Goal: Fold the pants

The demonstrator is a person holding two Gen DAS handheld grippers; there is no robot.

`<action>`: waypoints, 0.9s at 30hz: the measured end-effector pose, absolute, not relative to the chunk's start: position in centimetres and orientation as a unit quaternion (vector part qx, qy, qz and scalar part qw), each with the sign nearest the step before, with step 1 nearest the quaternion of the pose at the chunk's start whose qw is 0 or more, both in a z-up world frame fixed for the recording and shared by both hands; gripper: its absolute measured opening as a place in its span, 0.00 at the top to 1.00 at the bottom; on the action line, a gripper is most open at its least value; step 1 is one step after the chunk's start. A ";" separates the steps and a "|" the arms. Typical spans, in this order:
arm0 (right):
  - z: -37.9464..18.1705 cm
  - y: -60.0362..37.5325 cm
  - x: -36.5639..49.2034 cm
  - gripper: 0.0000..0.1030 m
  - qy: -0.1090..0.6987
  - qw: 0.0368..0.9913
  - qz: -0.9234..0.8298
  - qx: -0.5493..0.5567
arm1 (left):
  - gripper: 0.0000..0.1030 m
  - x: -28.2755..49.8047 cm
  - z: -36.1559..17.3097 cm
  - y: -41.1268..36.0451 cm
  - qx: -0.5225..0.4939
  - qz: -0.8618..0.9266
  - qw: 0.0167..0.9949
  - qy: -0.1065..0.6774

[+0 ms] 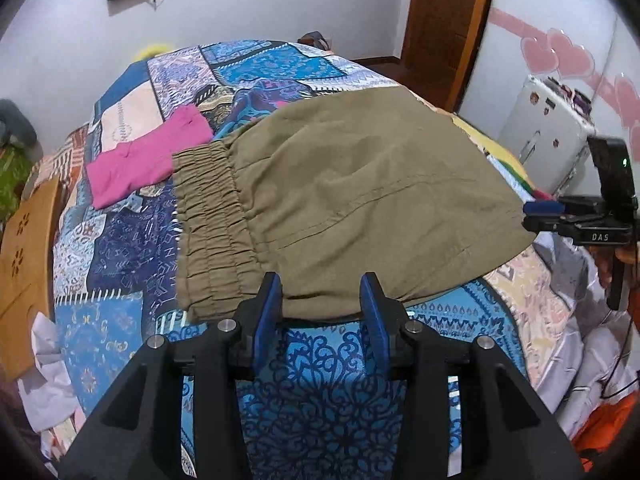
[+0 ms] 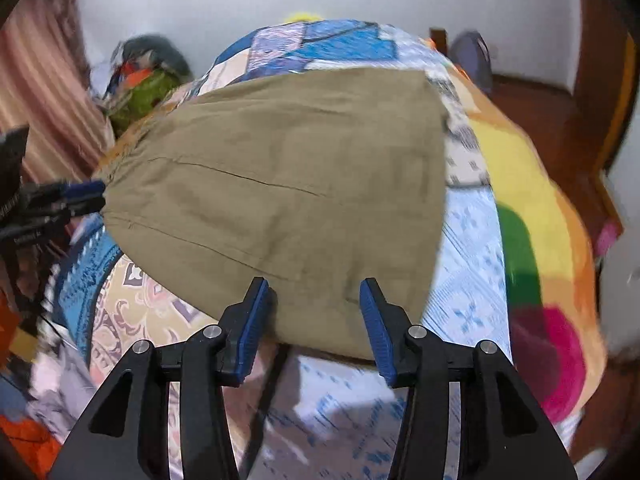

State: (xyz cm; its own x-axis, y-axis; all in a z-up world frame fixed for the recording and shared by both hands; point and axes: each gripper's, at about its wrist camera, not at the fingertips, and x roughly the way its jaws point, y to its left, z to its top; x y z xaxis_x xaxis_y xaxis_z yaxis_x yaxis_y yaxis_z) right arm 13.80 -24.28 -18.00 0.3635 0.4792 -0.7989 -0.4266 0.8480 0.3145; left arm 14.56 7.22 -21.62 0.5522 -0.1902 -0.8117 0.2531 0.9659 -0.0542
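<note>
Far left of the left gripper's (image 1: 322,300) fingers, a folded pink garment (image 1: 144,164) lies on the patchwork bedspread (image 1: 112,248), just beyond the elastic waistband (image 1: 210,220) of the pants (image 1: 340,200). The olive pants lie flat across the bed, already doubled into a short, wide slab. Their near edge sits directly ahead of the left fingers and passes between the two fingertips.

The left fingers are spread, with nothing between the pads but the cloth's hem at their tips. They are not pinching it yet.

In its own view the right gripper (image 2: 312,308) has its fingers spread too, straddling the pants' (image 2: 280,184) near corner without closing on it. That view is motion-blurred, so whether the pads touch the cloth I cannot tell.

My reading is that one fold is done and both grippers are lining up on the near edge for the next one. That move calls for closing both pairs of fingers on all layers at once, well apart along the same edge. They would then lift evenly and carry the edge over to the far side, so the layers do not slide out of register.

Counted: one pair of pants, one pink garment, two grippers, four fingers.
</note>
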 end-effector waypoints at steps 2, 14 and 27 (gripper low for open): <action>-17.4 -24.4 13.9 0.58 0.496 0.823 0.274 0.029 | 0.59 14.8 -20.7 7.9 0.017 -0.124 0.883 0.453; -12.0 -23.0 19.2 0.56 0.419 0.862 0.286 -0.005 | 0.52 23.1 -18.1 11.9 0.002 -0.027 0.898 0.439; -15.3 -18.1 31.5 0.56 0.437 0.851 0.290 -0.029 | 0.51 30.8 -23.2 14.0 -0.029 -0.020 0.870 0.493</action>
